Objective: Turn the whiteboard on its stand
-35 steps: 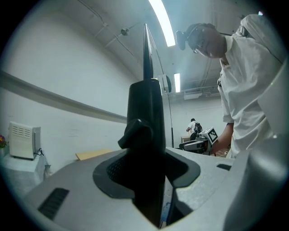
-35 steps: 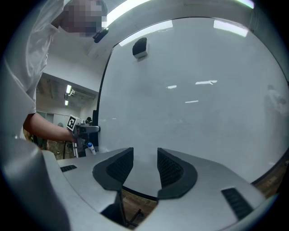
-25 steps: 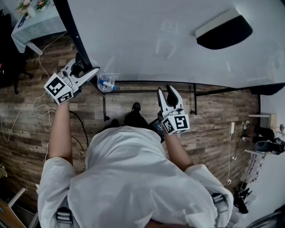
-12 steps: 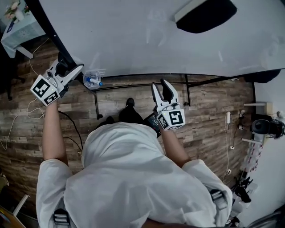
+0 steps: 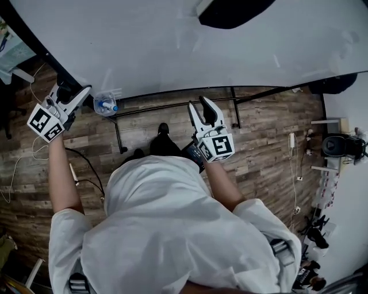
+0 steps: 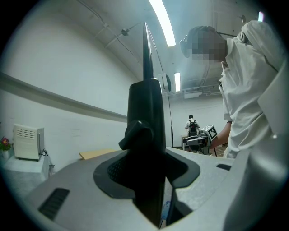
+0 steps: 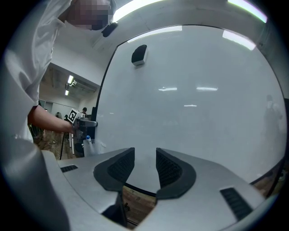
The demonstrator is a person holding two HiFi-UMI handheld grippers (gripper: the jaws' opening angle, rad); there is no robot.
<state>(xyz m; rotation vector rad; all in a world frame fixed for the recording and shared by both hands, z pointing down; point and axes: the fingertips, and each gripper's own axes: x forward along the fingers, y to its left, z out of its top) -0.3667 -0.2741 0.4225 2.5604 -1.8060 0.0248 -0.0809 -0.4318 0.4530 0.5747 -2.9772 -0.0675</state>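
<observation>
The whiteboard (image 5: 172, 46) fills the top of the head view, white with a black frame, and a black eraser (image 5: 230, 11) sticks to it. My left gripper (image 5: 73, 90) is at the board's left edge, shut on the black frame. In the left gripper view the dark frame post (image 6: 146, 113), with a knob on it, stands pinched between the pads of the left gripper (image 6: 149, 167). My right gripper (image 5: 199, 104) is open just below the board's bottom edge. In the right gripper view nothing lies in the gap of the right gripper (image 7: 145, 164), and the board (image 7: 194, 90) spreads out beyond it.
A clear cup with a blue-capped marker (image 5: 105, 105) hangs by the board's lower left corner. The stand's black bars (image 5: 172, 106) run under the board over the wooden floor. Cables (image 5: 23, 155) lie at the left, and a table (image 5: 11, 51) and shelves of gear (image 5: 339, 146) flank the area.
The left gripper has gone left with the board's edge still in its grip. The eraser and the board's bottom edge have shifted left and up in view. The right gripper shifted slightly left.
</observation>
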